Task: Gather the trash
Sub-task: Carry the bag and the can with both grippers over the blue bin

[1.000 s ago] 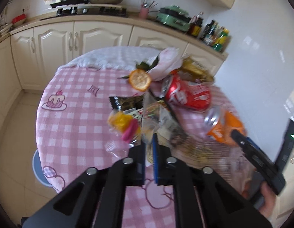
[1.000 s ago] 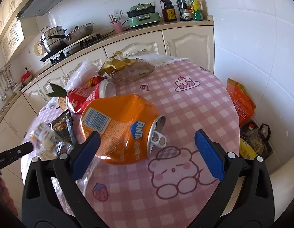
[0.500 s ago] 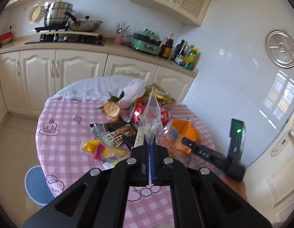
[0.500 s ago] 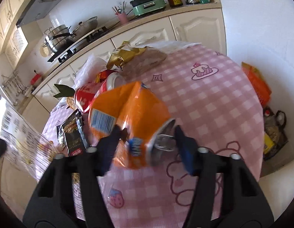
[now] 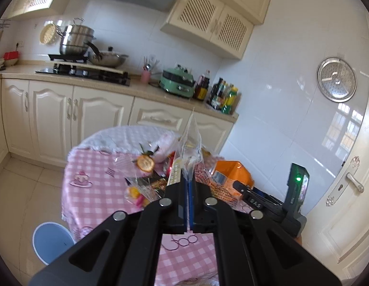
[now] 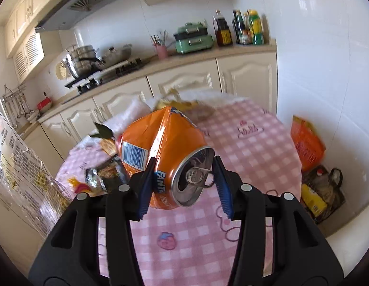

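Observation:
My left gripper (image 5: pixel 188 186) is shut on a clear plastic wrapper (image 5: pixel 190 143) and holds it up above the pink checked table (image 5: pixel 93 190). The wrapper also shows at the left edge of the right wrist view (image 6: pixel 19 166). My right gripper (image 6: pixel 184 181) is shut on a crushed orange Fanta can (image 6: pixel 165 147), lifted off the table (image 6: pixel 244 157). The can also shows in the left wrist view (image 5: pixel 232 174). More trash lies on the table: an orange peel (image 5: pixel 146 163), a dark snack wrapper (image 5: pixel 148 182) and yellow and pink scraps (image 5: pixel 136 196).
Bags of trash (image 6: pixel 320 190) sit on the floor by the white tiled wall, right of the table. A blue stool (image 5: pixel 52 242) stands at the table's near left. Kitchen cabinets and a counter (image 5: pixel 89 81) with a stove run behind the table.
Both grippers have risen well above the table. My right gripper closed on the orange can and lifted it. My left gripper kept its hold on the wrapper.

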`<state>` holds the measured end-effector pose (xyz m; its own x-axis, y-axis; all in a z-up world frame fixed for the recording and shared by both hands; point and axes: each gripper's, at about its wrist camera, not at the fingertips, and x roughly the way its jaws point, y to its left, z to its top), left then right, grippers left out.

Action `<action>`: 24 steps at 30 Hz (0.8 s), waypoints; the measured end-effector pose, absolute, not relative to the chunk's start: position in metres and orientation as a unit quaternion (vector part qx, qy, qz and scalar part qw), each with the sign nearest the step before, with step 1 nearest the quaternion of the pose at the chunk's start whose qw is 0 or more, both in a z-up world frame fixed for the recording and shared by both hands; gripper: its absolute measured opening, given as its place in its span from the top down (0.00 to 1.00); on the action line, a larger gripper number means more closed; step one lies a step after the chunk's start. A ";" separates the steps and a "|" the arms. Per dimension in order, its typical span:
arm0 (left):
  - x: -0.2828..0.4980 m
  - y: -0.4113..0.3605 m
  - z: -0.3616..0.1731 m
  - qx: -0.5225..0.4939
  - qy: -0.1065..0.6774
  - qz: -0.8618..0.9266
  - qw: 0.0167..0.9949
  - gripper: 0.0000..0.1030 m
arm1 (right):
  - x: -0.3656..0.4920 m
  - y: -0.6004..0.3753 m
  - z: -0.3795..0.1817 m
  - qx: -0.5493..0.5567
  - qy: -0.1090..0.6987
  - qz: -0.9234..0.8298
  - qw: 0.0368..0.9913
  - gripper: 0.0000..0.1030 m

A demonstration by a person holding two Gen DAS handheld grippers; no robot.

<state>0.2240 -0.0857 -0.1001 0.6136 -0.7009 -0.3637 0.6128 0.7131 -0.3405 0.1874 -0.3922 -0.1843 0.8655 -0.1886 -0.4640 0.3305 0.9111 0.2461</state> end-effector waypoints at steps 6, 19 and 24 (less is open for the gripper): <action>0.218 -0.024 -0.085 -0.115 0.208 -0.329 0.914 0.99 | 0.194 -0.339 -0.151 0.136 0.193 -0.080 0.968 0.55; 0.252 0.159 -0.138 -0.149 0.246 -0.095 0.953 0.99 | 0.315 -0.116 -0.190 0.074 0.274 0.158 0.946 0.55; 0.307 0.208 -0.216 -0.156 0.317 -0.028 0.935 0.99 | 0.378 -0.031 -0.271 0.034 0.351 0.188 0.916 0.55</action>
